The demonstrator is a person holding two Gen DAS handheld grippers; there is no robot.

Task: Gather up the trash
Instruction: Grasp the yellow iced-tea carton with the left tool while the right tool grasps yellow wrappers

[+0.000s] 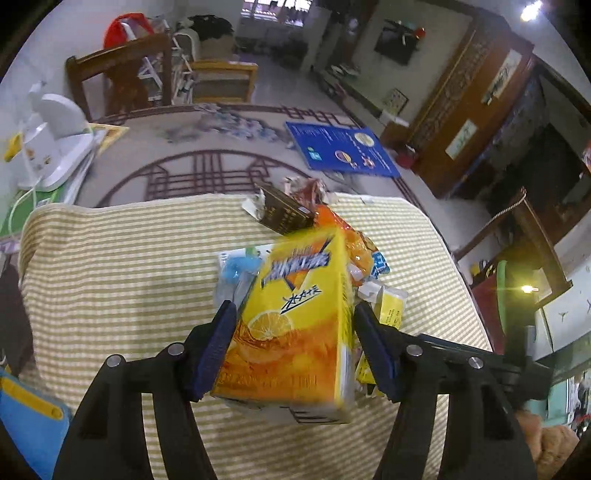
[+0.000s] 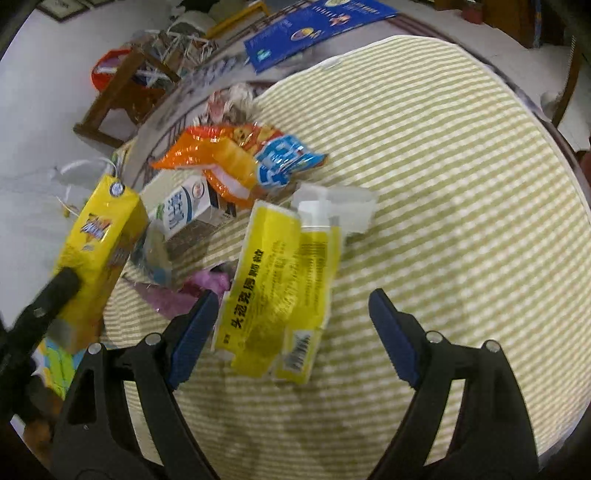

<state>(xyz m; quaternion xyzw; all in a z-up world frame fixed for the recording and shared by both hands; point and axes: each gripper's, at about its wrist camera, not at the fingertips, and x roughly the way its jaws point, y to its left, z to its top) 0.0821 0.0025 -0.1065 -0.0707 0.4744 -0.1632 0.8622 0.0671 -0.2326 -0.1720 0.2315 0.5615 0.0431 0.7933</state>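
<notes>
The left gripper (image 1: pixel 295 328) clamps a glossy yellow drink carton (image 1: pixel 291 325). The right gripper (image 2: pixel 291 314) gapes over a crumpled yellow wrapper (image 2: pixel 280 291) on striped cloth (image 2: pixel 461 184).

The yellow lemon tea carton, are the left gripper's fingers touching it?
Touching. The left wrist view shows both blue fingers of the left gripper pressed against the sides of the yellow lemon tea carton, which is lifted above the striped cloth.

Both fisheye views are bending straight lines hard toward dark, vignetted corners. Soft indoor light is falling evenly, with a ceiling lamp (image 1: pixel 531 10) flaring white and a smaller light (image 1: pixel 527 288) throwing a starburst. Motion blur is smearing the yellow carton (image 1: pixel 291 332) (its top edge especially) and the yellow packet (image 2: pixel 280 291).
</notes>
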